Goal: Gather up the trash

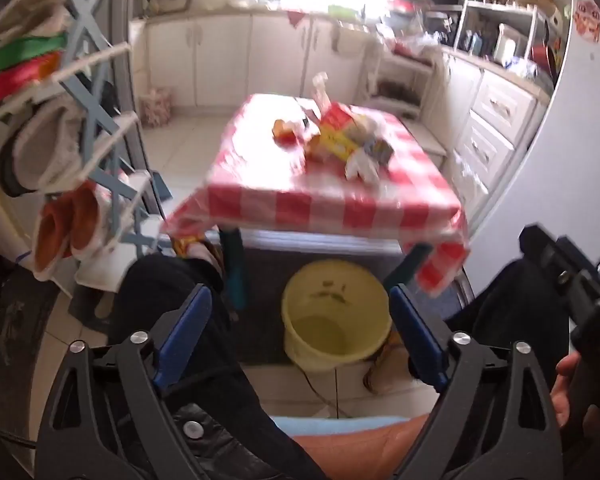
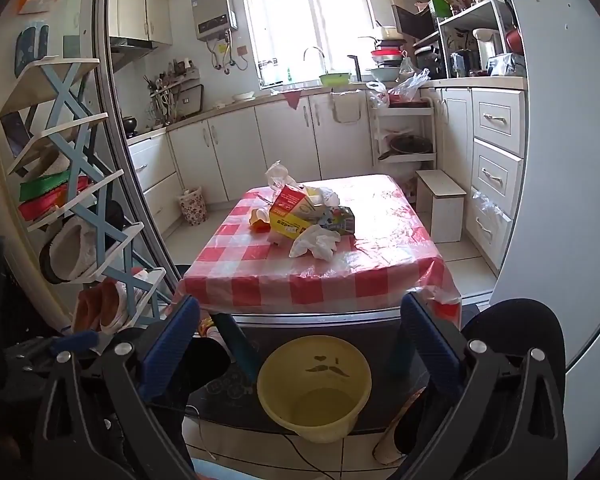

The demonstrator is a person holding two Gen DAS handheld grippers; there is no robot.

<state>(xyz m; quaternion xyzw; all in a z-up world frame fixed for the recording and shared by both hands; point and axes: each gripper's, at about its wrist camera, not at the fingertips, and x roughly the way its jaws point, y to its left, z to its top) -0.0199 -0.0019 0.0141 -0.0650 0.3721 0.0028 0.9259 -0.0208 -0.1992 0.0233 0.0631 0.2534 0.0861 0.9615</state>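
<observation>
- Kitchen scene from two hand-held grippers, both low and pointing at a small table point(image 2: 380, 264) with a red-and-white checked cloth.
- The trash pile point(image 2: 308, 216) sits on the table top toward 12 o'clock in the right wrist view: a red-and-yellow carton, crumpled white tissue point(image 2: 316, 242) at its near edge, and an orange scrap at its 9 o'clock side.
- A yellow bucket point(image 2: 314, 388) stands on the floor below the table's near edge, at 6 o'clock; it looks empty.
- The left gripper point(image 1: 300, 312) is spread wide and holds nothing.
- The right gripper point(image 2: 300, 328) is also spread wide and holds nothing.
- Nothing looks collected yet.
- Likely good practice: reach over the near edge, take the tissue first since it is closest, pinch it mid-bulk, lift clear of the slippery cloth, then release directly above the bucket.
</observation>
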